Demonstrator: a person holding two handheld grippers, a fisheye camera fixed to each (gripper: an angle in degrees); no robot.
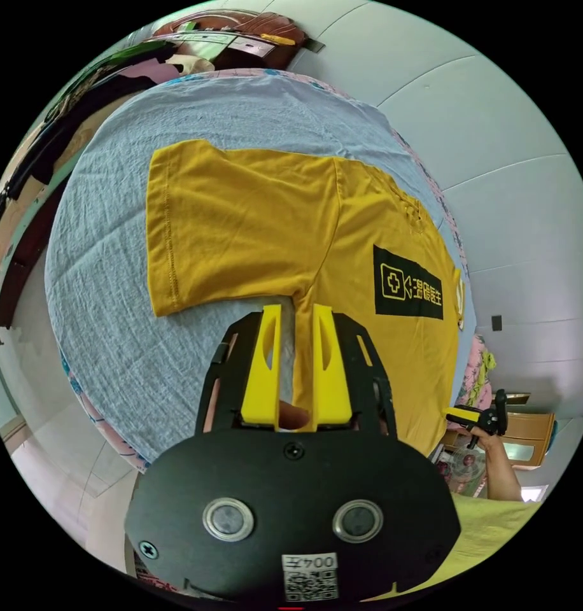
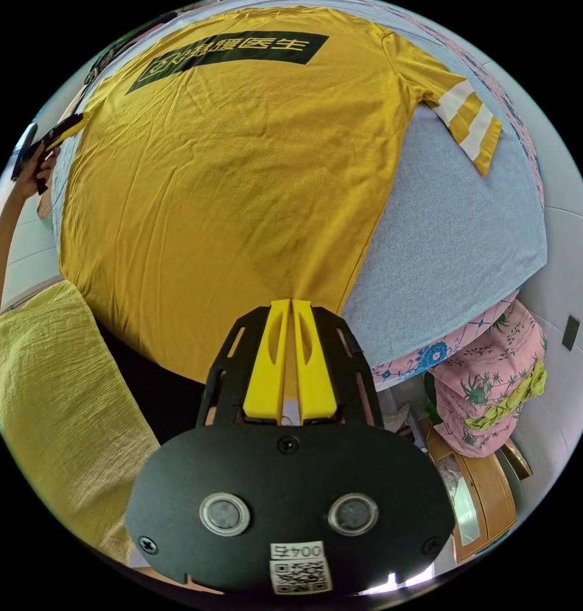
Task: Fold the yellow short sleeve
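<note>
Mustard-yellow cotton short-sleeve shirt (image 1: 253, 223) lies flat on grey-blue cloth-covered bed (image 1: 100, 305). Left gripper (image 1: 296, 312) parted astride underarm seam; right gripper (image 2: 291, 304) clenched on hem. Right gripper view alone shows white-striped sleeve (image 2: 466, 121).

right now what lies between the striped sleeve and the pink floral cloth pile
In the right gripper view, a bare stretch of the blue-grey sheet separates the striped sleeve from the pink floral cloth pile.

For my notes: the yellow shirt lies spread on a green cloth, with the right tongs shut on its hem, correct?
Nearly. The cloth under the yellow shirt is light blue-grey, not green, as the right gripper view shows. The right tongs are indeed shut on its hem.
</note>
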